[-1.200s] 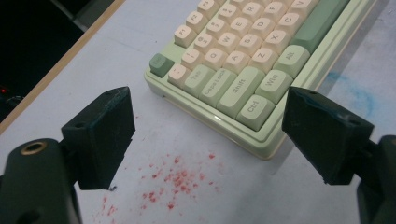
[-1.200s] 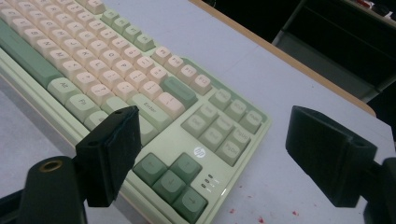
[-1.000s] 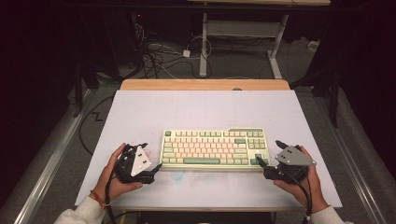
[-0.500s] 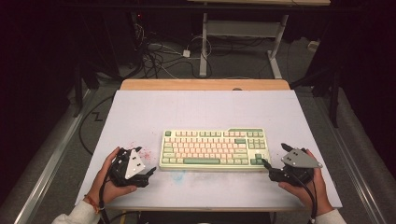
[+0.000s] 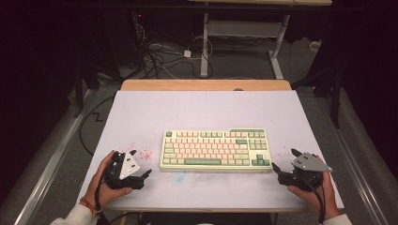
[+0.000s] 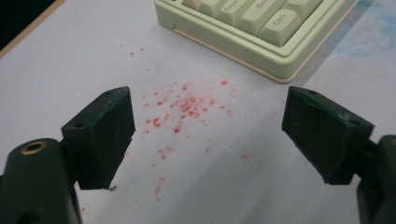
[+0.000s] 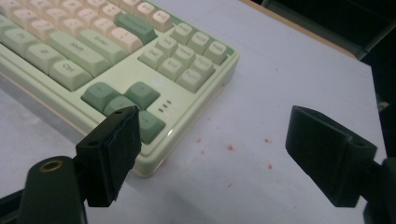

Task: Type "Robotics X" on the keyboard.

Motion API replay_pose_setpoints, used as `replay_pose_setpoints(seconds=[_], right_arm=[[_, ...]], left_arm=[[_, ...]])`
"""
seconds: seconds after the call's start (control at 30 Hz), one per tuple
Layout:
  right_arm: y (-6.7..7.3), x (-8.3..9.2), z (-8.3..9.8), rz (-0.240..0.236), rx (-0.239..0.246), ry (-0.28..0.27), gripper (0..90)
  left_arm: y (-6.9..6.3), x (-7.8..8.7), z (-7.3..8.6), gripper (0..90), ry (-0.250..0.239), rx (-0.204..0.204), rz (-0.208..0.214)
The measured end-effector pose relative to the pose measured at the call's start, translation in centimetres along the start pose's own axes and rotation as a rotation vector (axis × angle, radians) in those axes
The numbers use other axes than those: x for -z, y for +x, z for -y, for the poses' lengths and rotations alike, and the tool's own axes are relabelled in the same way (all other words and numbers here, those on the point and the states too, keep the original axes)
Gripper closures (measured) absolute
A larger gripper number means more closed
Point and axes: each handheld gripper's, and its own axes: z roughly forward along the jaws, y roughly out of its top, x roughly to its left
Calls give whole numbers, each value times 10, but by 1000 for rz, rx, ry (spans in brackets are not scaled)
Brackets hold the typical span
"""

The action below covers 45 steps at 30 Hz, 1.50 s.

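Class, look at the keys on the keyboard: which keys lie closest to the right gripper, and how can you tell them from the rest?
The dark green arrow keys at the keyboard corner nearest the right gripper; the neighbouring keys are pale green or cream.

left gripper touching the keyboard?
Apart. In the left gripper view, the open left gripper has bare, red-speckled table between its jaws and the keyboard corner. The high view shows the same gap.
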Motion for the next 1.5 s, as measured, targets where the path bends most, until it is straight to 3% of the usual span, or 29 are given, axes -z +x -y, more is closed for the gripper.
replay_pose_setpoints(seconds=[0.2,0.87,1.5], right_arm=[[-2,0,7,1,-32,10,186],[8,3,0,-6,11,-15,183],[9,3,1,-6,14,-18,181]], left_arm=[[-2,-3,4,160,18,3,12],[-5,-1,4,160,-10,1,9],[-8,-3,2,160,-1,-18,21]])
